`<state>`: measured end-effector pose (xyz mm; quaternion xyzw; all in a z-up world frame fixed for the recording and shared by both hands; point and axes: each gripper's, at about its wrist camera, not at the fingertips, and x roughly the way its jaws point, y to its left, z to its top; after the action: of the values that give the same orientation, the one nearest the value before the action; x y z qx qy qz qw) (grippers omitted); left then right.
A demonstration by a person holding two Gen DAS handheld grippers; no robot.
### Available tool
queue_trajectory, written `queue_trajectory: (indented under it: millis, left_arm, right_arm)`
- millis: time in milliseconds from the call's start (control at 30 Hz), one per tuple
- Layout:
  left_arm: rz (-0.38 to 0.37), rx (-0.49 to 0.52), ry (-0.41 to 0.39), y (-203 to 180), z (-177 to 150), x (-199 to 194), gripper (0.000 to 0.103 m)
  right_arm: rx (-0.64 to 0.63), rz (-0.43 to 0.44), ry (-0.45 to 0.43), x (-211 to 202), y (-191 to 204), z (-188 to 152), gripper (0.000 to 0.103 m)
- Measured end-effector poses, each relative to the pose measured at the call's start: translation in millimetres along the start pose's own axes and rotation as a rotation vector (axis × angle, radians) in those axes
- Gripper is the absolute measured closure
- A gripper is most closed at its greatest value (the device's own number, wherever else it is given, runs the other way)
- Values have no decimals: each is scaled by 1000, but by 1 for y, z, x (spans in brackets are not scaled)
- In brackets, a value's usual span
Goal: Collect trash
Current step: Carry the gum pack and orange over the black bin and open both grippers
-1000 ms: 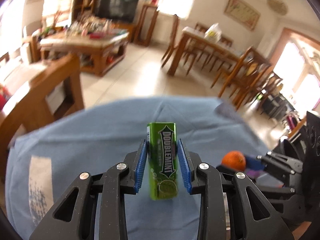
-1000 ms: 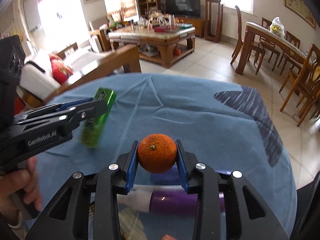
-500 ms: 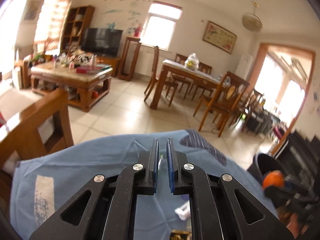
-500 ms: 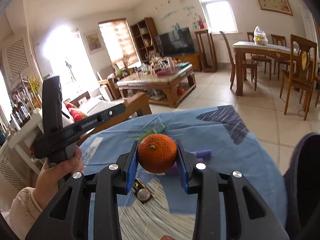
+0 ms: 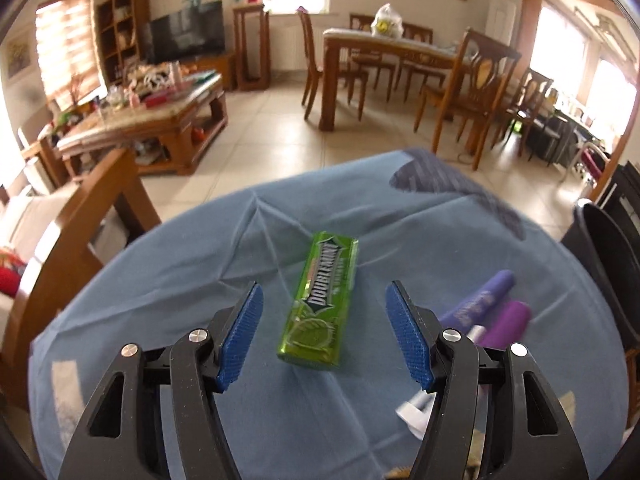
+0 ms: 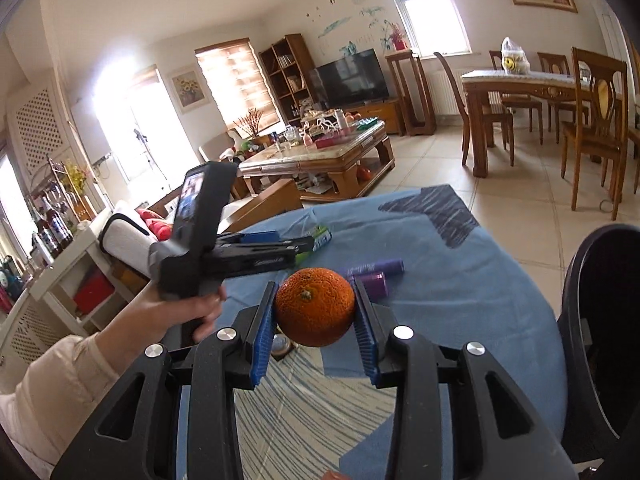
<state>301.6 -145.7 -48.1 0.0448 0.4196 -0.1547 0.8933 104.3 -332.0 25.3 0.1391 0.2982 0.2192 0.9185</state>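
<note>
Jaws just sprung wide on left gripper point(image 5: 322, 334), glossy green rectangular gum pack point(image 5: 319, 300) lying loose between them, centre frame, on wrinkled blue tablecloth point(image 5: 168, 276). Right gripper point(image 6: 316, 322) clamped on dimpled round orange point(image 6: 315, 306), black bin point(image 6: 600, 320) at right edge. Nothing visibly binned yet; smooth purple tubes point(image 5: 494, 304) waiting lower right.

The left gripper point(image 5: 323, 338) tilts steeply downward, its jaws having just been opening, and they stand wide with nothing pressed between the blue pads. The person's left hand point(image 6: 200, 312) grips its handle. The right gripper point(image 6: 316, 330) is clamped on an orange point(image 6: 315, 306).
</note>
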Motion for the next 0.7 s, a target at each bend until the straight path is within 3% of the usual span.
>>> queue_trajectory:
  millis: [33, 100, 267, 400, 567, 700]
  left_arm:
    - [-12, -12, 22, 4, -2, 8, 58]
    - [-37, -35, 23, 10, -2, 11, 72]
    - [-64, -82, -7, 13, -8, 5, 72]
    - [-117, -77, -139, -7, -8, -44, 72]
    - [-180, 20, -291, -67, -10, -112, 72]
    - [-238, 97, -338, -115, -15, -141, 72]
  right_arm:
    - [2, 1, 5, 1, -1, -1, 66]
    - [3, 2, 10, 0, -1, -6, 66]
    - [25, 11, 6, 1, -5, -10, 66]
    - [37, 15, -29, -8, -14, -7, 66]
    - [61, -3, -108, -38, -32, 1, 66]
    - [72, -55, -185, -76, -52, 5, 66]
